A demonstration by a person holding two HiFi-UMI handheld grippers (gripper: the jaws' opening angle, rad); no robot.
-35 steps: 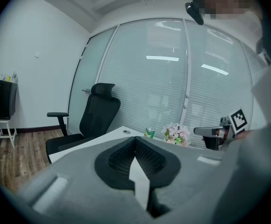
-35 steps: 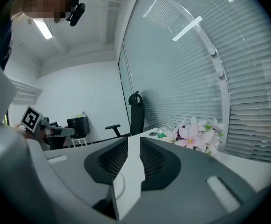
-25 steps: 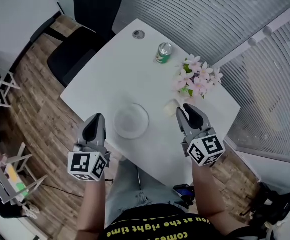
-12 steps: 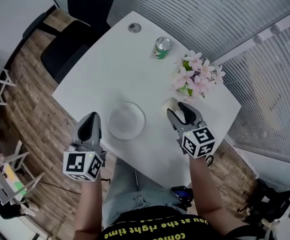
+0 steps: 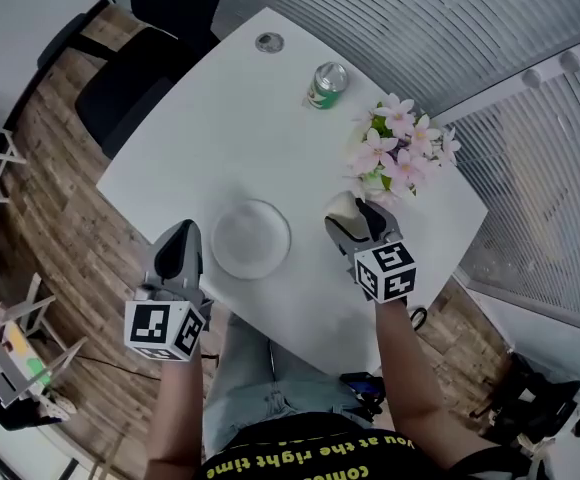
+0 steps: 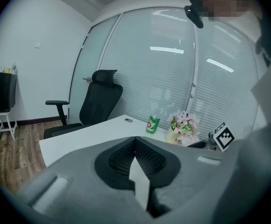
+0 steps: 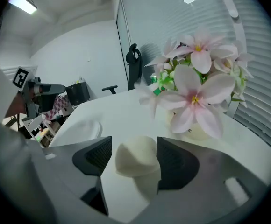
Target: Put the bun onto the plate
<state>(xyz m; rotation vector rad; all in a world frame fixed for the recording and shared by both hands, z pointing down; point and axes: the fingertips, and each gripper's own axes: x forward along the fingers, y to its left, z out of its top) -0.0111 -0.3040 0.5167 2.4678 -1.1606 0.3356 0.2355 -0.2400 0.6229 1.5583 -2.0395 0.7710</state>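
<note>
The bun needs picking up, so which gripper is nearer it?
Right. The right gripper has the bun between jaws that have just been opening; the left gripper hangs beyond the plate.

A white tabletop stands on wood-plank flooring beside slatted window blinds. Toward its far edge a green drinks can stands upright, near a round cable port. To the right, pink flowers fill a pale pot. A black office chair waits at the far left.
</note>
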